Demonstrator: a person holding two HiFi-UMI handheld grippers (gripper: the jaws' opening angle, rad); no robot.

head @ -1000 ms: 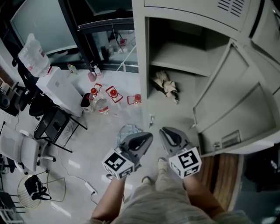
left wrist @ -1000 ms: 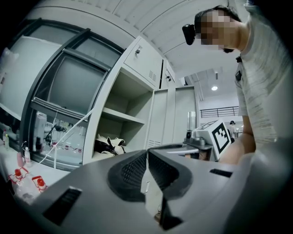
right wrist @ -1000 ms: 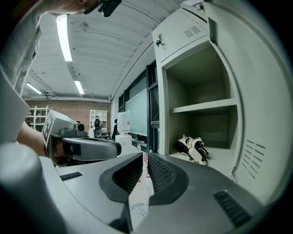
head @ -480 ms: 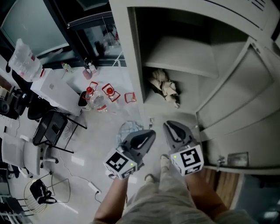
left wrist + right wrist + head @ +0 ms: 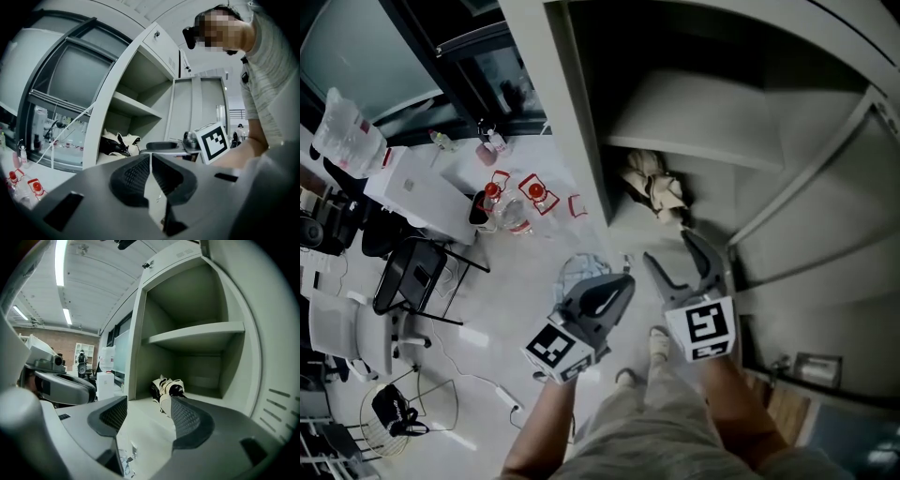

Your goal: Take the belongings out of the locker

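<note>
One item in sight: a cream-and-black bundle (image 5: 654, 192) on the locker (image 5: 577, 141) floor, 12 o'clock from my right gripper (image 5: 670, 248). Its jaws have just been opening and are wide now, with nothing between them. My left gripper (image 5: 619, 284) has its jaws pressed together, empty. My worry: pinching only a loose flap, so the floppy bundle sags and slips out.

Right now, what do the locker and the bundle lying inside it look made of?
Locker: probably painted sheet metal, matte pale grey, judging by its thin flat panels and folded edges. Bundle: seemingly soft fabric, cream and black, judging by its crumpled, drooping folds.
</note>
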